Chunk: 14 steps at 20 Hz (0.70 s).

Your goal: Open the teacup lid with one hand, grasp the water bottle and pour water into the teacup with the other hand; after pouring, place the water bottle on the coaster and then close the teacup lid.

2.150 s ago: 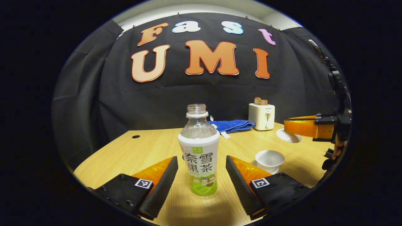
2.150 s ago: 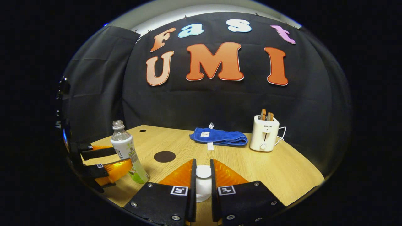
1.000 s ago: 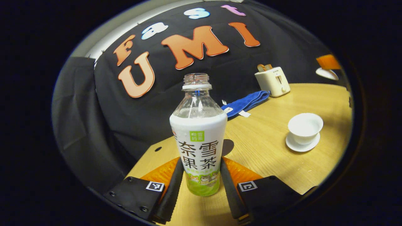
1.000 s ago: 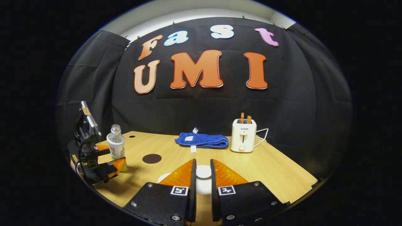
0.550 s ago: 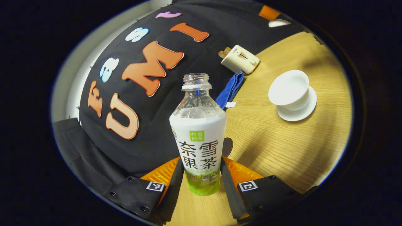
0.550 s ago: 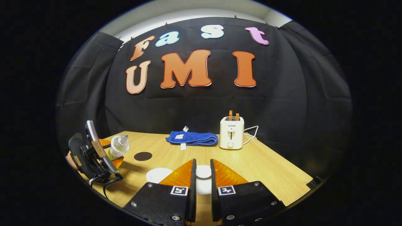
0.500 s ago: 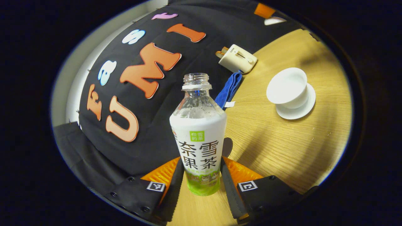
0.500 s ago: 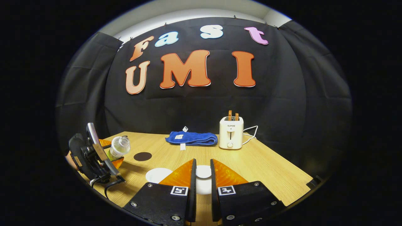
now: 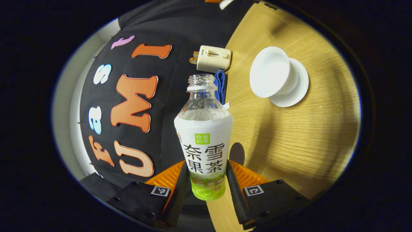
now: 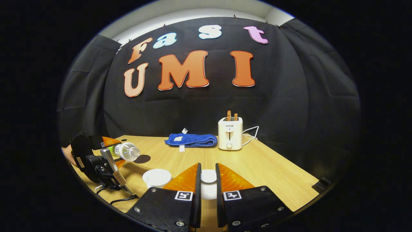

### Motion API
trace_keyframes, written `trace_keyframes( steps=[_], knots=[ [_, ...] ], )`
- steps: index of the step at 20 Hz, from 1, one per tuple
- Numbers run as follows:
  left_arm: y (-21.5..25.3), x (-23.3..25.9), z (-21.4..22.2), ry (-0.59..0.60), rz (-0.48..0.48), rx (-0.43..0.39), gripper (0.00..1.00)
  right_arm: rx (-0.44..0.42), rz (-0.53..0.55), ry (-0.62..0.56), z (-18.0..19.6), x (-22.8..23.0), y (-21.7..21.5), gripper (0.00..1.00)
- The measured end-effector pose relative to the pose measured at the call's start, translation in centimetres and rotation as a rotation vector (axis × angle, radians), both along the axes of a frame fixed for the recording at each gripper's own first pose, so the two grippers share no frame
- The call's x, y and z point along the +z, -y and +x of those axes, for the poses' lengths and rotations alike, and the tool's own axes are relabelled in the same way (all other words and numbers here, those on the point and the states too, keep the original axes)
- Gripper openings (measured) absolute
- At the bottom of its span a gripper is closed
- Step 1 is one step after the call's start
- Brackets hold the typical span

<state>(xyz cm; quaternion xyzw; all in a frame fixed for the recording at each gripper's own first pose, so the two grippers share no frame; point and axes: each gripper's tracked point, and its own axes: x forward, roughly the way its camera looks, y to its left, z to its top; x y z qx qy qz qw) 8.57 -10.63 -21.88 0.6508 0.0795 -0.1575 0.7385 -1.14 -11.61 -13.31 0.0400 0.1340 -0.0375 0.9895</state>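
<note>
My left gripper (image 9: 206, 169) is shut on the lower part of an uncapped, white-and-green-labelled water bottle (image 9: 203, 135). In the right gripper view that bottle (image 10: 126, 151) lies nearly level above the table, mouth pointing right, to the left of and above the open white teacup (image 10: 157, 177), with the left gripper (image 10: 109, 150) behind it. The teacup (image 9: 272, 71) stands on its saucer (image 9: 299, 91); I see no water stream. My right gripper (image 10: 208, 170) is shut on the white teacup lid (image 10: 208, 176), held above the table. The dark round coaster (image 10: 143, 158) lies behind the bottle's mouth.
A folded blue towel (image 10: 190, 140) and a white toaster (image 10: 229, 133) with toast and a cord stand at the back of the wooden table (image 10: 273, 174). A hand (image 10: 68, 154) holds the left gripper at the table's left edge.
The left gripper closed on the bottle, lifted it and has tipped it from upright to nearly level, moving toward the teacup. The right gripper keeps the lid and has drifted slightly.
</note>
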Motion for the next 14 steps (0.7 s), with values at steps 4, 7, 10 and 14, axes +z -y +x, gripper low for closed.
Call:
trace_keyframes(
  steps=[4, 7, 10, 14],
  knots=[
    [0.4, 0.4, 0.2, 0.018, 0.101, -0.043, 0.67, -0.001, -0.001, -0.002, -0.2, -0.2, 0.1, 0.20],
    [0.5, 1.4, 0.6, 0.050, 0.189, -0.079, 0.67, 0.002, -0.002, -0.004, -0.3, -0.2, 0.1, 0.20],
    [0.4, 1.8, 0.7, 0.059, 0.234, -0.095, 0.67, 0.005, -0.001, -0.001, -0.3, -0.1, 0.0, 0.20],
    [0.3, 2.3, 0.7, 0.087, 0.307, -0.126, 0.67, 0.002, -0.017, -0.011, -0.4, -0.4, 0.3, 0.20]
  ],
)
